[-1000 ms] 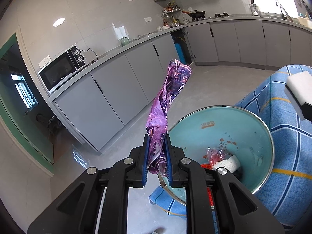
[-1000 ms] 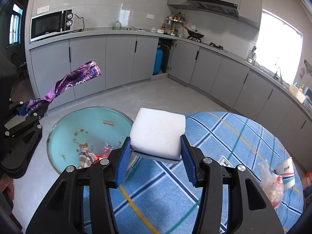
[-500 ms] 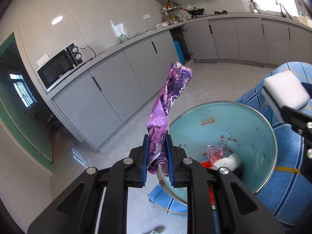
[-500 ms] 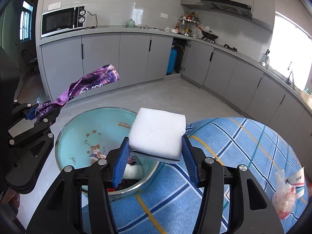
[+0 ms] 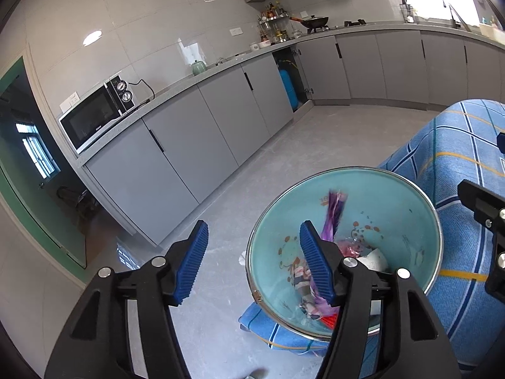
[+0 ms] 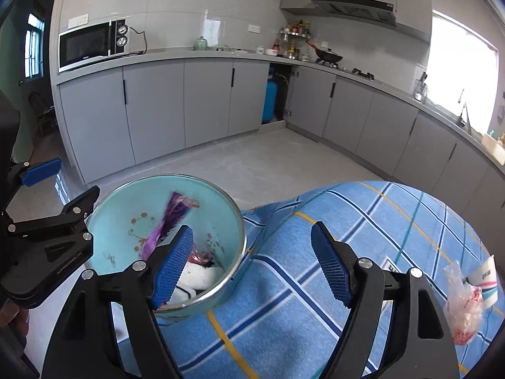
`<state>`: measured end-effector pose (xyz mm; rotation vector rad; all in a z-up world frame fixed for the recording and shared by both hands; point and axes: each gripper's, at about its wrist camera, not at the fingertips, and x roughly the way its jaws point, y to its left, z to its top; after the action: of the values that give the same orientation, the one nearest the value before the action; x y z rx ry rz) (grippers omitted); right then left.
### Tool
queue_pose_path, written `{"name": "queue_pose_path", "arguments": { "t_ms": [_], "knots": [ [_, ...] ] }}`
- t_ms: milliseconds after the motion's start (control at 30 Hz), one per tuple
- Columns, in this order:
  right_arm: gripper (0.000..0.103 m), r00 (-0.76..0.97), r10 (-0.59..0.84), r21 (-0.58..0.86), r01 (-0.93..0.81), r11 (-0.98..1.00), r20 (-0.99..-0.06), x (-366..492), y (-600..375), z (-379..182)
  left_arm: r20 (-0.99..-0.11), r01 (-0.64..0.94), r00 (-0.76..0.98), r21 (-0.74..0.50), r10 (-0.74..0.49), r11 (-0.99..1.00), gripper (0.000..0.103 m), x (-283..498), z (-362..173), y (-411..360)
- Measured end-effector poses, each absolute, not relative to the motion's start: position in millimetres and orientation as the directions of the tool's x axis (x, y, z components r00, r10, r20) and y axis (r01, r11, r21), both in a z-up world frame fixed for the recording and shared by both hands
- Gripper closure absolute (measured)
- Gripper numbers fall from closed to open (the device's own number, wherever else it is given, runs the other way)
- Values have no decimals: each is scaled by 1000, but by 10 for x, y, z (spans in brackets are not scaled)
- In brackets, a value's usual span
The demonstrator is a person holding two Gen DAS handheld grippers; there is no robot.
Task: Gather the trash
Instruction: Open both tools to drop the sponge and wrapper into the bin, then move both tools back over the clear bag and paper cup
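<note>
grey kitchen cabinets [image 6: 205, 101], blue checked tablecloth [image 6: 378, 221], clear bag [image 6: 464, 303], paper cup [image 6: 486, 279]

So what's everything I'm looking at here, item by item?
bin: one, teal inside with a metal rim, at the table's edge
purple wrapper: one, purple, in the bin, blurred
white trash: white, at the bin's bottom among red scraps
tablecloth: one, blue plaid, over the table
clear plastic bag: one, clear with red print, on the cloth at the right
paper cup: one, white, beside the bag
microwave: one, silver and black, on the counter
wok: one, black, on the stove
cabinets: grey, along the walls
left gripper: blue pads, open, empty
right gripper: blue pads, open, empty
</note>
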<state>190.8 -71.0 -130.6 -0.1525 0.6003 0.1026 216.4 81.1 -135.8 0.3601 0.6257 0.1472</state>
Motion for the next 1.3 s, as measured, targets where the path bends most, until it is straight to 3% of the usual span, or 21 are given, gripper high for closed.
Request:
{"name": "queue_pose_path", "arguments": {
  "t_ms": [367, 500, 733, 867, 1000, 1300],
  "knots": [
    [23, 830, 37, -117, -122, 986, -557, 1786, -766, -1297, -536, -19, 809, 386, 241, 922, 42, 2100, -1349, 746],
    [23, 834, 15, -138, -109, 985, -552, 1736, -831, -1274, -527, -34, 812, 388, 252, 921, 30, 2090, -1329, 755],
    [22, 830, -59, -159, -37, 987, -555, 1509, -1159, -1260, -524, 1, 822, 393, 223, 920, 24, 2026, -1314, 539],
    [22, 826, -113, -163, 26, 986, -552, 1293, -1433, -1230, -517, 70, 841, 398, 161, 915, 23, 1930, -1275, 187],
    [21, 817, -195, -179, 115, 977, -543, 1008, -1821, -1209, -502, 139, 860, 404, 92, 904, 16, 1801, -1224, -213],
    [19, 769, -349, -159, 314, 936, -535, 446, -2753, -1234, -487, 315, 871, 440, -72, 841, 15, 1437, -1180, -1247]
  ]
}}
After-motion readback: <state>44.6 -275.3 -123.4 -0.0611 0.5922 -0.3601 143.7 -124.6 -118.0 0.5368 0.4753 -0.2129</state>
